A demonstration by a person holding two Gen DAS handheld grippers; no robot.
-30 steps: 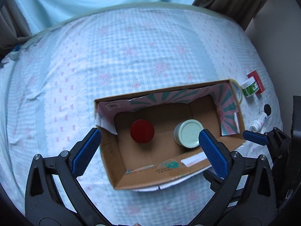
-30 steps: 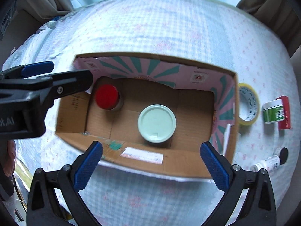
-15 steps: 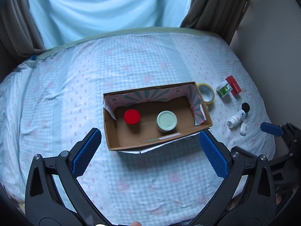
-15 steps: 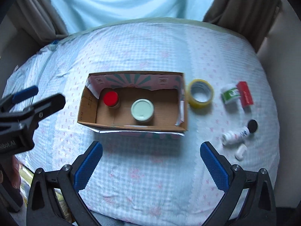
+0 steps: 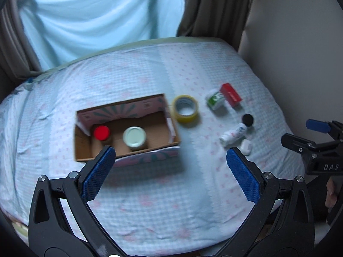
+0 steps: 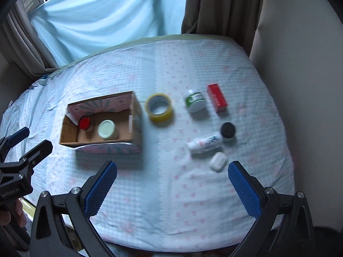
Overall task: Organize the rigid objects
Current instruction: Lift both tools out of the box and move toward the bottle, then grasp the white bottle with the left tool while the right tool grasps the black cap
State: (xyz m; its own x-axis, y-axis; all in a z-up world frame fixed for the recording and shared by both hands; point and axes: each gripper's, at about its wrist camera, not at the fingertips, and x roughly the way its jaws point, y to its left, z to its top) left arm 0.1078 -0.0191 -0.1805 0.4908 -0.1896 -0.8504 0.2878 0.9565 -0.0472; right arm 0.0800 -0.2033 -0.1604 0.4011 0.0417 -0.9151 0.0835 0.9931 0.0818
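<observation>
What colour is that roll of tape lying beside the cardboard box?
The roll of tape is yellow, with a pale inner core. It shows best in the right wrist view.

1. The bed sheet (image 6: 171, 68) was pale blue check with pink flecks.
2. The box (image 6: 136, 115) was brown, lined pink with teal rays.
3. The tape roll (image 6: 159, 107) was yellow.
4. The carton (image 6: 217, 100) was red.
5. The curtain (image 6: 107, 15) was light blue.

We see both tools built alike: the left gripper (image 5: 171, 172) and right gripper (image 6: 172, 184) have black angular frames, silver screws near the blue textured fingertips (image 6: 100, 187), and white lettering, seemingly "DAS", beside bare skin.
</observation>
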